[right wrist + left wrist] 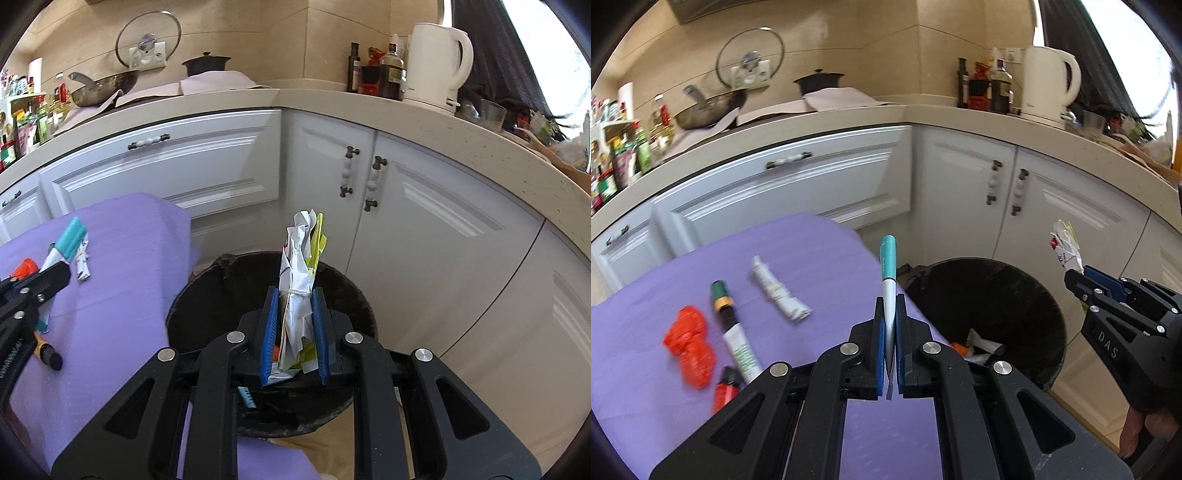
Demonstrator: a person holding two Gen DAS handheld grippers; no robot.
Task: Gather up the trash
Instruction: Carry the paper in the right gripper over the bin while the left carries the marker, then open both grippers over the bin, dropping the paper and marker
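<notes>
Left wrist view
- Left gripper [890,314]: bottom centre, jaws pressed tight on a tube [888,280] with a teal cap, which stands up between the pads.
- Bin [990,295]: black, right of centre on the floor, just beside the table edge; scraps lie at its bottom.
- Table [812,266]: purple cloth, left half of the frame.
- On the cloth: a crumpled white wrapper [779,291] mid-left, a green-capped tube [733,328] further left, a red wrapper [690,341] beside that.
- Right gripper [1076,278]: right edge, pinching a paper bundle [1063,247] that sticks up from its tips.
- Kettle [1047,81]: white, upper right on the counter.

Right wrist view
- Right gripper [294,306]: bottom centre, jaws narrowly apart and clamped on the paper bundle [299,280], white and yellow, tied with a band, upright.
- Bin [207,295]: centre, directly behind and below the bundle.
- Left gripper [59,273]: left edge over the purple table [122,277], the teal-capped tube [68,240] poking from its tip.
</notes>
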